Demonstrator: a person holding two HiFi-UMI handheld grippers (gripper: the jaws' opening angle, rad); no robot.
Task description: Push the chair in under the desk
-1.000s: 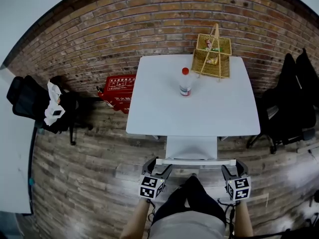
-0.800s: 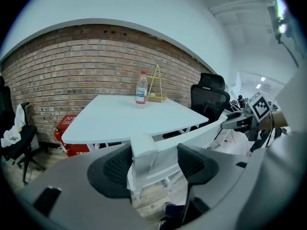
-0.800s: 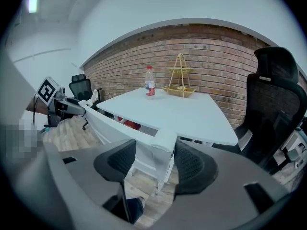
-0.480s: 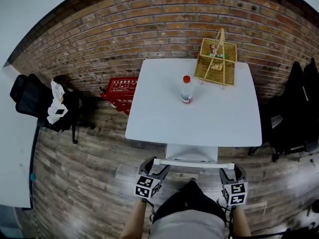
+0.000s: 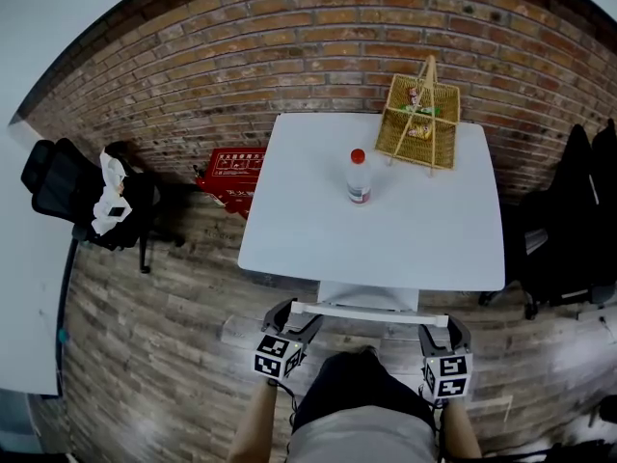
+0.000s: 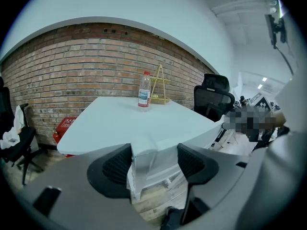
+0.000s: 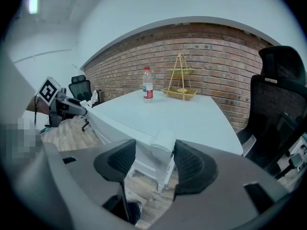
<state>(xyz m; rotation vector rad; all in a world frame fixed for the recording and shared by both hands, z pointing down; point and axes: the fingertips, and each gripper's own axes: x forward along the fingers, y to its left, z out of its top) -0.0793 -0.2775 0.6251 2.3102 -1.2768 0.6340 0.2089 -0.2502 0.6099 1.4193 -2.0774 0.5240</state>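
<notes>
Nearest, the left tongs (image 5: 297,318) and right tongs (image 5: 439,328) are each closed partway on a top corner of the back of the white chair (image 5: 371,297), pads pressed against it. The chair's seat sits partly beneath the near edge of the counter (image 5: 318,220). Farther on, a bottle (image 5: 358,177) stands mid-counter and a basket (image 5: 419,114) sits at the far right corner. Uneven pushing could skew the chair against the counter, and a jolt might topple the bottle.

The flat white counter (image 5: 386,230) is smooth and matt, the red brick wall (image 5: 241,56) rough, the wooden plank floor (image 5: 164,336) faintly shiny. Woven yellow wicker basket (image 5: 419,114); clear glossy plastic bottle (image 5: 358,179); smooth white chair back (image 5: 371,313); ribbed matt black claw pads (image 6: 115,169).
</notes>
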